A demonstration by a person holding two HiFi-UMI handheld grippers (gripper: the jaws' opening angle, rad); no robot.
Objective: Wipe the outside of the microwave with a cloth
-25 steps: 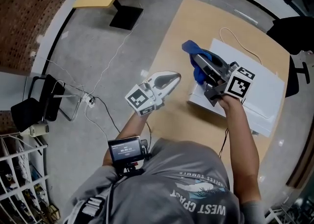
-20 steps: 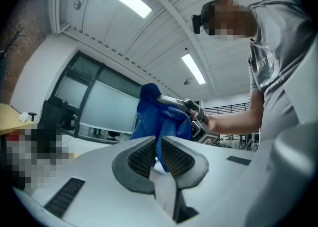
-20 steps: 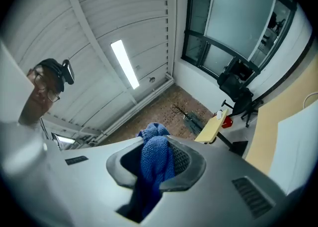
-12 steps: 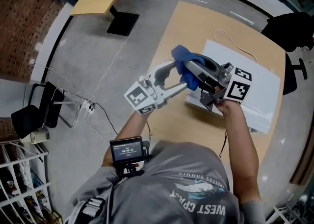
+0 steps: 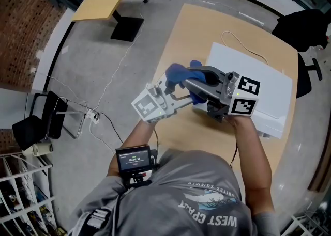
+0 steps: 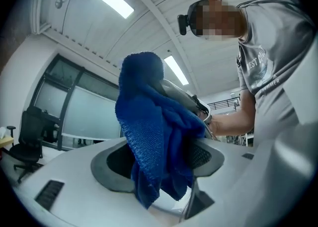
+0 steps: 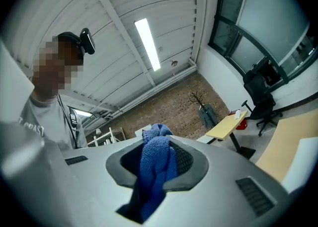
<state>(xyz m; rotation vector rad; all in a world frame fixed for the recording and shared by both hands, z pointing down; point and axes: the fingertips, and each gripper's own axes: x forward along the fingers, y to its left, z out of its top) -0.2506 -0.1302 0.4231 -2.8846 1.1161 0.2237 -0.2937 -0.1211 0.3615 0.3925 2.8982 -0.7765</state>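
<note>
Head view: where's the cloth point(image 5: 178, 71) sitting? — E1

Up in the air between the two grippers, above the desk point(image 5: 207, 28), right at the left end of the white microwave point(image 5: 261, 88). From above, can't tell whether it touches the microwave. — E2

Who has it? — E1

Right gripper point(image 7: 158, 164). Right gripper view shows its jaws narrow, pinched onto a bunched fold of the blue cloth, with the loose end hanging below them. — E2

Left gripper point(image 6: 158, 159)? — E1

Jaws spread wide, and they have just been opening. In the left gripper view the cloth hangs down through the gap, and the jaws aren't closed on it. The right gripper's tip shows behind the cloth, so the two grippers point roughly at each other. — E2

Microwave itself? — E1

It sits on the right half of the desk, with the person standing at its near left corner. — E2
</note>
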